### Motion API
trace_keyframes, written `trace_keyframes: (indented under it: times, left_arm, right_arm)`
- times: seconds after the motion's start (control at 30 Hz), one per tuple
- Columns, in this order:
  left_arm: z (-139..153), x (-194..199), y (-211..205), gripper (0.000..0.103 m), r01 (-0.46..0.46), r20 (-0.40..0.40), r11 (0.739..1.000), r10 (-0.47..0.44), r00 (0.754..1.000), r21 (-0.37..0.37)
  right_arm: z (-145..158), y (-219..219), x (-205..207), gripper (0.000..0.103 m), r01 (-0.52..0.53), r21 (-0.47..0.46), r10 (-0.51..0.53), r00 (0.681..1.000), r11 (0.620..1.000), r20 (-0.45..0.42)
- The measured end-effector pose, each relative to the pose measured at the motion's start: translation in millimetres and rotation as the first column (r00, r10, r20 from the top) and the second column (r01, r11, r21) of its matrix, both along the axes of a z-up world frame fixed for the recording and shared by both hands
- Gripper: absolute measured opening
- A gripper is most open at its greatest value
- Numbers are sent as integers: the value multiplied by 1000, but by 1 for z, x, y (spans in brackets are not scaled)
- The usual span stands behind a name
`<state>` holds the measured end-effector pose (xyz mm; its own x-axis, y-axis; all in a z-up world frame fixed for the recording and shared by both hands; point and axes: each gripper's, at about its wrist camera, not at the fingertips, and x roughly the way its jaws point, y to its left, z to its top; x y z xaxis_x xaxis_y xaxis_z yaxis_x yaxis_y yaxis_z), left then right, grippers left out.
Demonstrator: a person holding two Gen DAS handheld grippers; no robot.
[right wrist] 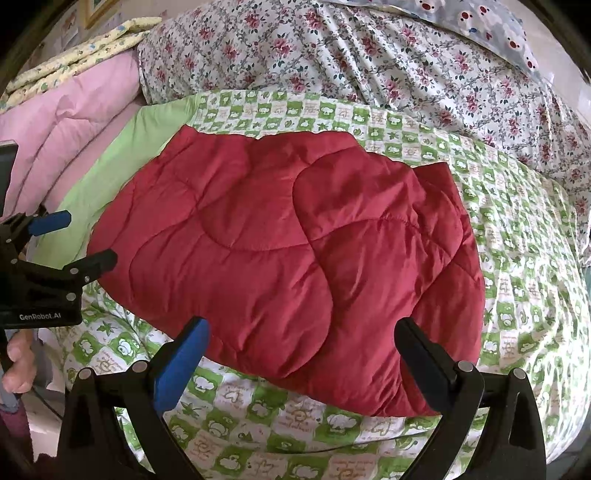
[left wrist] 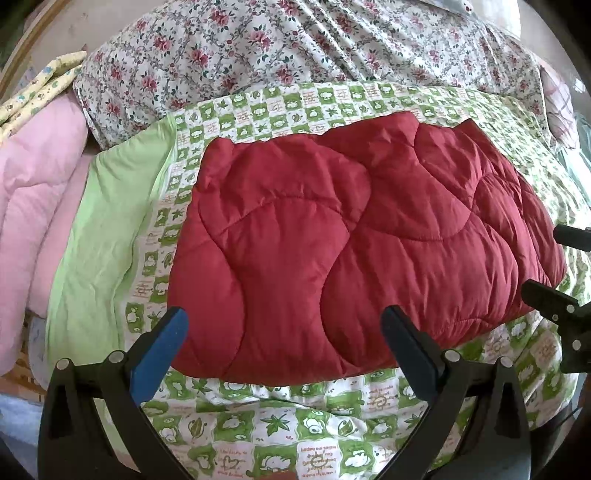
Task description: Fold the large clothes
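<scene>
A red quilted garment lies folded in a thick flat block on the green-and-white patterned bedspread. It also shows in the right wrist view. My left gripper is open and empty, hovering just above the garment's near edge. My right gripper is open and empty over the near right part of the garment. Each gripper shows in the other's view: the right one at the right edge, the left one at the left edge, both beside the garment.
A floral quilt is bunched along the far side of the bed. A pink quilt and a yellow patterned cloth lie at the left. A light green sheet borders the bedspread. A grey cartoon pillow lies far right.
</scene>
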<state>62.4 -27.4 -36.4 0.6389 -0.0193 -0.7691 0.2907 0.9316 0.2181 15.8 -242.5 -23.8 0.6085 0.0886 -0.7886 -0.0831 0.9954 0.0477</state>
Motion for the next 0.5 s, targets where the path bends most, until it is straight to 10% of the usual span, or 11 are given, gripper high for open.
trace_keyframes:
  times: [0.5]
  left_arm:
    - [-1, 6, -4, 103, 11, -7, 1000, -11, 1000, -4]
  right_arm:
    - [1, -7, 3, 101, 11, 7, -11, 1000, 1000, 0]
